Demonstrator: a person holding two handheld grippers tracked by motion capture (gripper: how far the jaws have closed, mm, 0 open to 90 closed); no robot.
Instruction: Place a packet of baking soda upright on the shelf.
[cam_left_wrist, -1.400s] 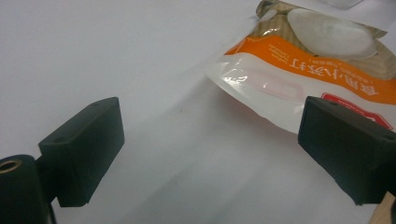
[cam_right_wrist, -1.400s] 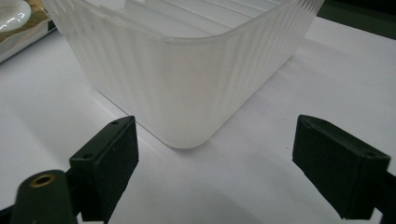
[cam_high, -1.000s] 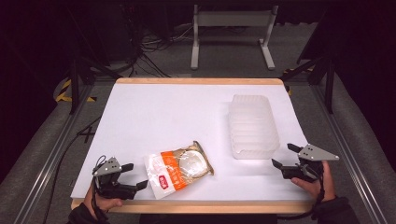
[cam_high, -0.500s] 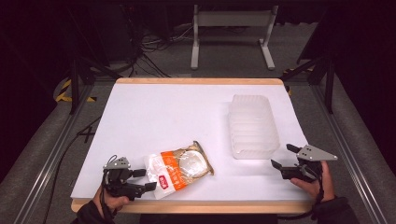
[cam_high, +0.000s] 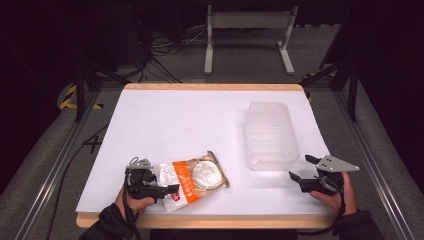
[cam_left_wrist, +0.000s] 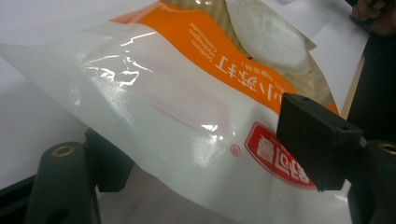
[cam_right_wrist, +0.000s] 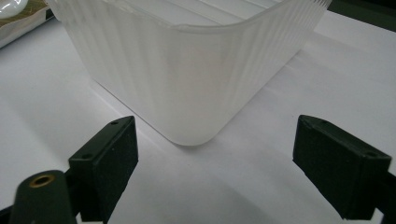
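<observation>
The bag (cam_high: 192, 179) lies near the front edge of the tabletop (cam_high: 190, 120), left of centre, its white end toward the front left corner and its clear end, showing pale round pieces, toward the middle. In the left gripper view it carries an orange band with white East Asian characters and, upside down, small Latin print that seems to read "Sodium Hydrogen Carbonate"; a red rounded label with white characters and a small ® mark sits on the white part, half hidden behind one jaw. The left gripper (cam_high: 159, 189) is at the bag's white end with its jaws spread apart: one lies over the top of the film by the red label, the other sits low beside or under the bag's edge, and whether either presses the film cannot be told. A ribbed translucent tub (cam_high: 270, 134) stands toward the right edge, well apart from the bag. The right gripper (cam_high: 302, 169) rests on the tabletop near the front right corner, jaws wide, pointing at the tub's near rounded corner, which stands between the jaws but farther off, untouched. Beyond the far edge are cables (cam_high: 165, 47) and a grey stand (cam_high: 250, 30) on the floor. Compared with a second ago, the left gripper has slid right from the bare tabletop onto the bag's end; the right gripper, bag and tub are where they were.
</observation>
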